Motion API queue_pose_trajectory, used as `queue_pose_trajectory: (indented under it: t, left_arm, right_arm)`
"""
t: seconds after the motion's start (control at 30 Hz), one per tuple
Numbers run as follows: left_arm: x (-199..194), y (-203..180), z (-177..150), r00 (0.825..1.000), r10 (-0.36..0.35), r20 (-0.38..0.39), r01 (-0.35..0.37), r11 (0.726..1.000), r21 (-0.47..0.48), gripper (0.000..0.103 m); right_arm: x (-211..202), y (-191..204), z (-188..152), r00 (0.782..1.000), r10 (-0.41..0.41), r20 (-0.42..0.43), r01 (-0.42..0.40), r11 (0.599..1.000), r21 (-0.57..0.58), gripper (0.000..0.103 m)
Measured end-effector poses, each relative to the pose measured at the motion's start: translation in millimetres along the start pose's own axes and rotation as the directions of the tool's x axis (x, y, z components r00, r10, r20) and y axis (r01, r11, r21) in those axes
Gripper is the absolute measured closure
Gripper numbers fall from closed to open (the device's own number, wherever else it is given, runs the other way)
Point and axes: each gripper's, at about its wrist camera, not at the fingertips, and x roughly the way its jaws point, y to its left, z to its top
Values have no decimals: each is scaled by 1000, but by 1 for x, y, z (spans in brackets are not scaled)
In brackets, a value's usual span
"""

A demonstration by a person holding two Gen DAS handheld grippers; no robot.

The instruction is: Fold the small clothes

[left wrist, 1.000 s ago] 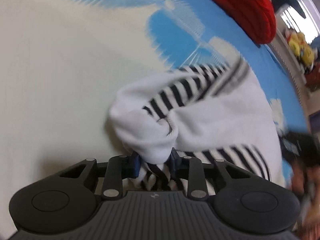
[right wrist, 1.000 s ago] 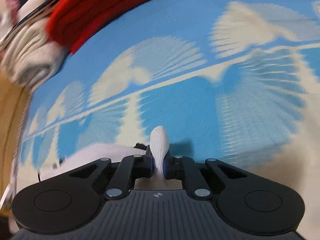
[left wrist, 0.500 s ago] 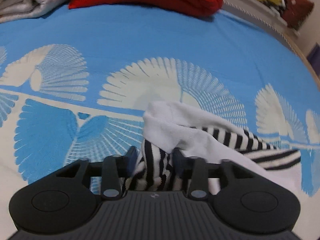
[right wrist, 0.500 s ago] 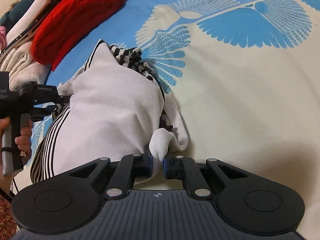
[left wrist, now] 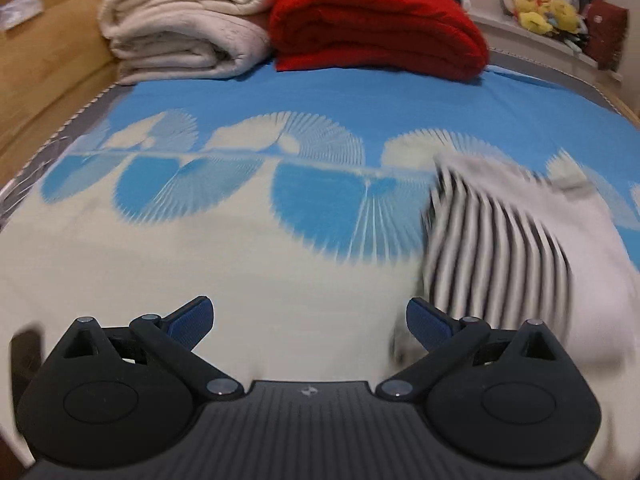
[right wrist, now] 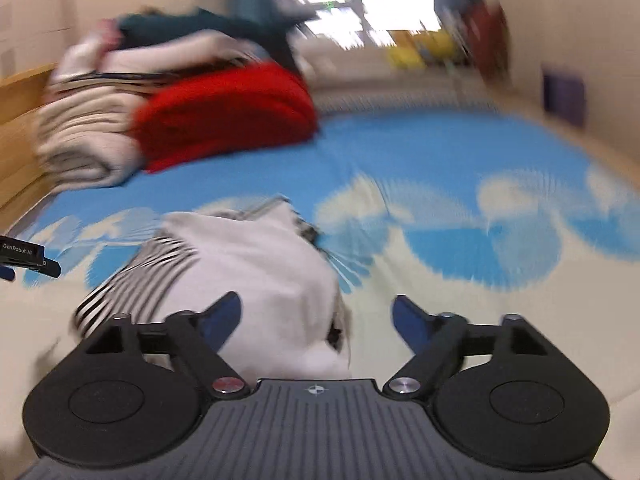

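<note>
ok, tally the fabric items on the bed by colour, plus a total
Red: 1, folded red blanket
Cream: 1, folded cream blanket
White with black stripes: 1, small white garment with black-and-white striped parts, lying loose, not in either gripper
Total: 3, not counting the blurred pile on top of the blankets

Home bedroom: bed with blue patterned sheet [left wrist: 320,92], folded blankets [left wrist: 376,28], plush toys [left wrist: 540,12], window [right wrist: 360,0]

White, black-striped garment [left wrist: 516,240]; blue-and-cream bedspread [left wrist: 240,72].
</note>
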Motion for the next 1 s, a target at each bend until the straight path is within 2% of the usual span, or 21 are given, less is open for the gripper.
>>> queue_pose_trajectory:
  t: [0.1,0.2,0.3,0.43,0.6,0.9,1.0]
  left_arm:
    - [-39,2,-56,999,-28,16,28,1000,6,0]
    - [-61,-5,-99,994,-97,49,96,995,10,0]
    - [-66,-20,-122,993,-101,60,97,993,59,0]
    - [-72,-33,-133,980,-168,104,162,984,70,0]
    - [-69,-44,-135,979,-174,108,167,983,73,0]
    - [-71,-46,-136,977,-170,129,162,984,74,0]
    - [-70,-44,-135,978,-165,129,158,985,67,0]
  right_arm:
    - [-41,22,-35,998,-22,50,27,995,-95,13]
    - [-60,33,-61,999,-35,-7,35,997,-63,13]
    - [-73,40,-74,999,-35,-26,35,999,-12,13]
    - [-81,46,-89,996,-76,-42,77,997,19,13]
    - [-83,51,-100,992,-119,-40,120,993,7,13]
    - [-80,66,-112,987,-159,-20,155,977,-147,13]
    - [-80,65,-111,987,-157,-25,152,977,-148,13]
